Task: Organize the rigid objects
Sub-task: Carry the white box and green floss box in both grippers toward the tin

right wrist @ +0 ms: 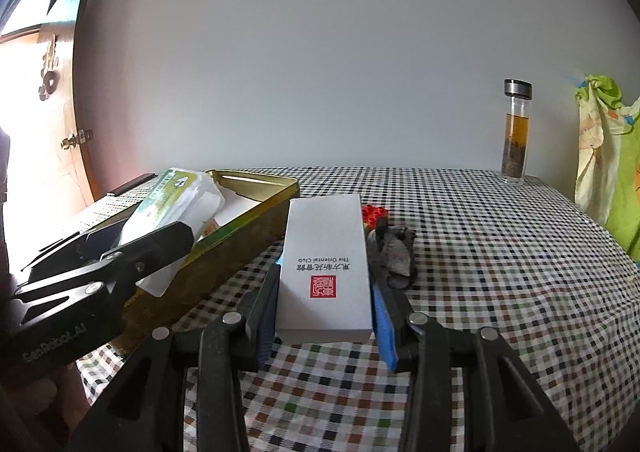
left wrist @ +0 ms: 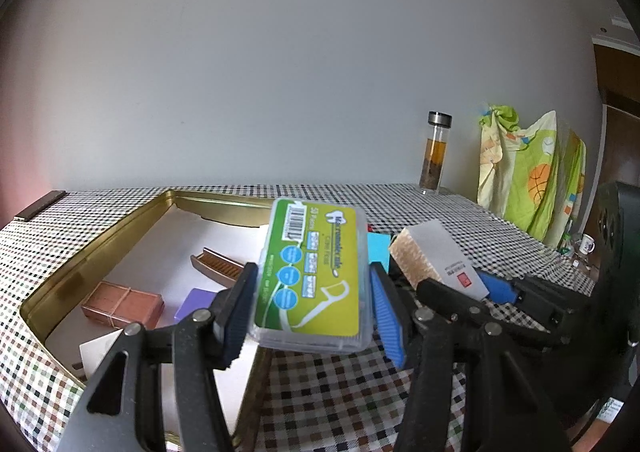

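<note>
My left gripper [left wrist: 314, 292] is shut on a clear plastic dental floss box [left wrist: 314, 272] with a green and yellow label, held above the right rim of an open gold tin [left wrist: 100, 248]. In the right wrist view the floss box [right wrist: 176, 204] hangs over the tin [right wrist: 256, 220]. My right gripper [right wrist: 326, 292] is shut on a white box with a red seal [right wrist: 326, 264], held above the checked tablecloth just right of the tin. That box shows in the left wrist view [left wrist: 436, 256] too.
The tin holds a copper staple block [left wrist: 122, 306], a purple piece [left wrist: 196, 302], a brown comb-like piece [left wrist: 218, 262] and white cards. A red brick [right wrist: 374, 212] and grey cloth [right wrist: 394, 252] lie behind the white box. A tea bottle [right wrist: 516, 132] stands far right. A blue piece [left wrist: 378, 246] lies on the cloth.
</note>
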`<action>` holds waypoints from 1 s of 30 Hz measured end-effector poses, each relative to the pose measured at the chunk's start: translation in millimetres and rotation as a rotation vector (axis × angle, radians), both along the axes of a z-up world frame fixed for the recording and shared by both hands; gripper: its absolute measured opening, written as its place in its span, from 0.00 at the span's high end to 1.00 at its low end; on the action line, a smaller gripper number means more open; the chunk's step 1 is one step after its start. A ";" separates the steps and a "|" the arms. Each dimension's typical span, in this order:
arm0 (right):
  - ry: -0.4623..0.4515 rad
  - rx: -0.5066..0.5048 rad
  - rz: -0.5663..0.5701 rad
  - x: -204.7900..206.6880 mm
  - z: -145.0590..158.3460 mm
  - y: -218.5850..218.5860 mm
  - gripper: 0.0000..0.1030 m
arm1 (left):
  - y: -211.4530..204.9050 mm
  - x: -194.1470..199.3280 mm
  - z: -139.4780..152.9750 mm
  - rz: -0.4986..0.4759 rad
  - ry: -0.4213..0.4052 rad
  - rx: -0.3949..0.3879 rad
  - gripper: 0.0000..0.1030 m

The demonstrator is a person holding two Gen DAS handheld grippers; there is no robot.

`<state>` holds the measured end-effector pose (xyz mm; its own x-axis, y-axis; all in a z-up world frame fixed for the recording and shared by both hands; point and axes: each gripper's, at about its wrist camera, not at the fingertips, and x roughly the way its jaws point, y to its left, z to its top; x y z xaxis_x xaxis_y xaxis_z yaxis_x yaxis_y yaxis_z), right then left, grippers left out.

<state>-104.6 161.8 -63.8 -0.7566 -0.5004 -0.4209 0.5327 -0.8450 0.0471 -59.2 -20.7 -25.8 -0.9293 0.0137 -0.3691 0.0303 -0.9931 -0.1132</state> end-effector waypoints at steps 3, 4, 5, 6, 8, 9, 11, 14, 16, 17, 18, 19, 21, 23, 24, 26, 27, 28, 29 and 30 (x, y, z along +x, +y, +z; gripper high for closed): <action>0.003 0.003 0.011 -0.6 0.1 -4.0 0.58 | -5.0 0.8 -0.4 0.005 0.002 0.008 0.47; 0.003 0.005 0.015 0.0 0.1 -5.8 0.58 | -6.4 0.0 -0.6 0.005 -0.001 0.009 0.47; 0.004 0.006 0.018 -1.5 0.2 -6.6 0.58 | -7.5 -0.2 -1.1 0.005 -0.004 0.010 0.47; 0.006 0.007 0.021 -0.9 0.3 -7.6 0.58 | -8.3 -0.1 -1.5 0.005 -0.005 0.011 0.47; 0.009 0.009 0.026 -0.9 0.4 -9.6 0.58 | -8.6 0.5 -1.4 0.006 -0.003 0.009 0.47; 0.011 0.009 0.027 0.8 0.3 -10.4 0.58 | -8.7 1.1 -1.5 0.007 -0.001 0.007 0.47; 0.013 0.008 0.027 1.6 0.2 -10.8 0.58 | -10.1 3.4 -1.5 0.011 0.005 0.005 0.47; 0.015 0.007 0.026 1.5 -0.1 -10.6 0.58 | -15.1 6.1 -1.3 0.021 0.014 0.009 0.47; 0.017 0.006 0.026 0.6 0.4 -10.1 0.58 | -19.2 9.1 -0.8 0.033 0.023 0.012 0.47; 0.019 0.004 0.027 0.6 0.4 -9.8 0.58 | -20.8 10.5 -0.3 0.035 0.028 0.011 0.47; 0.019 0.003 0.028 0.0 0.4 -9.9 0.58 | -22.0 11.7 0.1 0.040 0.032 0.009 0.47; 0.021 0.002 0.030 0.3 0.5 -10.6 0.58 | -22.3 12.1 0.5 0.043 0.035 0.008 0.47; 0.027 0.003 0.036 3.1 0.8 -12.4 0.58 | -24.6 14.2 1.7 0.049 0.041 0.005 0.47; 0.030 0.003 0.043 4.2 1.0 -14.4 0.58 | -26.8 15.6 2.8 0.055 0.046 0.008 0.47; 0.029 0.003 0.046 4.3 1.1 -15.3 0.58 | -28.0 16.2 3.4 0.057 0.048 0.009 0.47; 0.025 0.005 0.052 4.1 0.8 -17.5 0.58 | -30.0 17.0 4.1 0.062 0.052 0.011 0.47; 0.023 0.007 0.055 4.0 0.7 -18.5 0.58 | -31.2 17.5 4.4 0.062 0.053 0.013 0.47; 0.021 0.007 0.058 3.8 0.7 -19.9 0.58 | -31.7 17.7 4.6 0.063 0.053 0.012 0.47; 0.020 0.007 0.061 3.6 0.8 -20.7 0.58 | -33.0 18.6 4.6 0.067 0.055 0.012 0.47; 0.019 0.008 0.064 3.7 0.7 -21.7 0.58 | -34.6 19.4 4.5 0.069 0.055 0.015 0.47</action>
<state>-100.8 140.1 -63.0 -0.7309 -0.5450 -0.4108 0.5866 -0.8093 0.0299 -39.8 -55.2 -21.4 -0.9470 -0.0461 -0.3180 0.0920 -0.9871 -0.1311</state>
